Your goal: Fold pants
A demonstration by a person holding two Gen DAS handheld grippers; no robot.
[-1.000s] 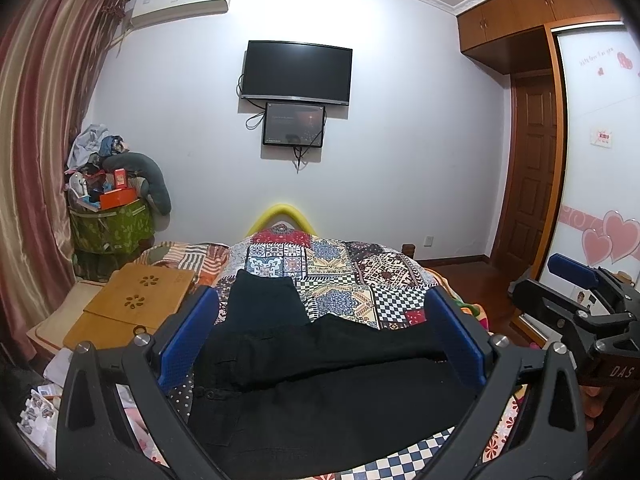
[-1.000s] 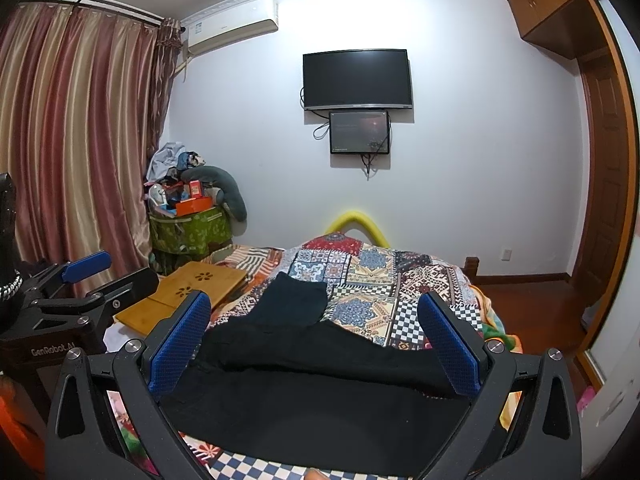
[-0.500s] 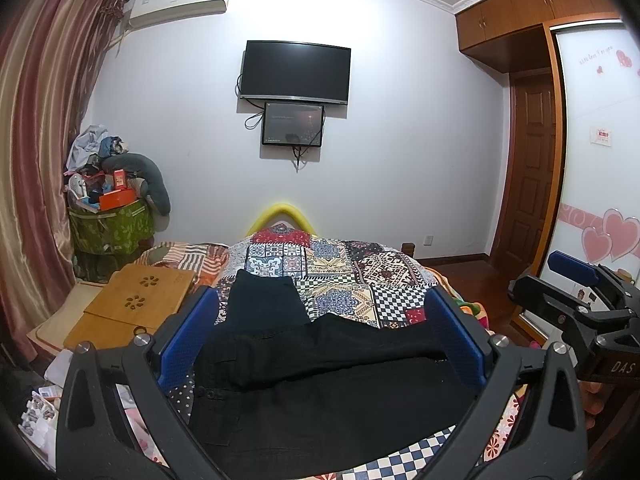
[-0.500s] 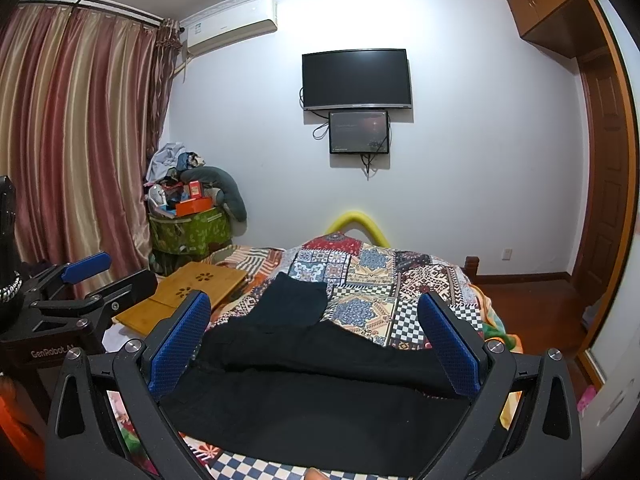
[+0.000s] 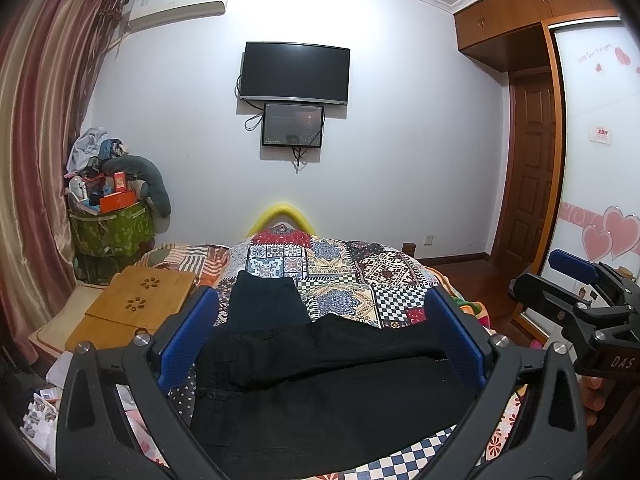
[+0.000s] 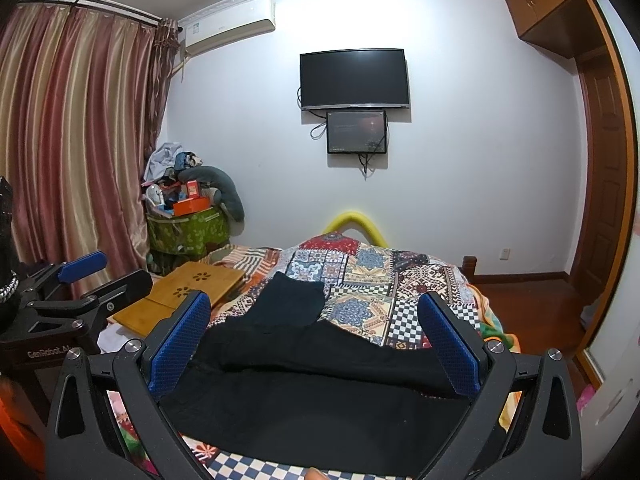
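Black cloth on a busy quilt (image 5: 348, 276) hides its own edges, so a grab could catch only one layer or snag the cover beneath. Pants (image 5: 320, 380) lie crosswise on the bed's near end, one leg lapped over. Left gripper (image 5: 322, 336) and right gripper (image 6: 314, 338) hover, jaws spread, empty.

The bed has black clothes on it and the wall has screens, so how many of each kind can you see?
Black clothes on the bed: 2, the pants and a smaller dark folded piece.
Screens on the wall: 2, the big TV and a small screen.
Total: 4
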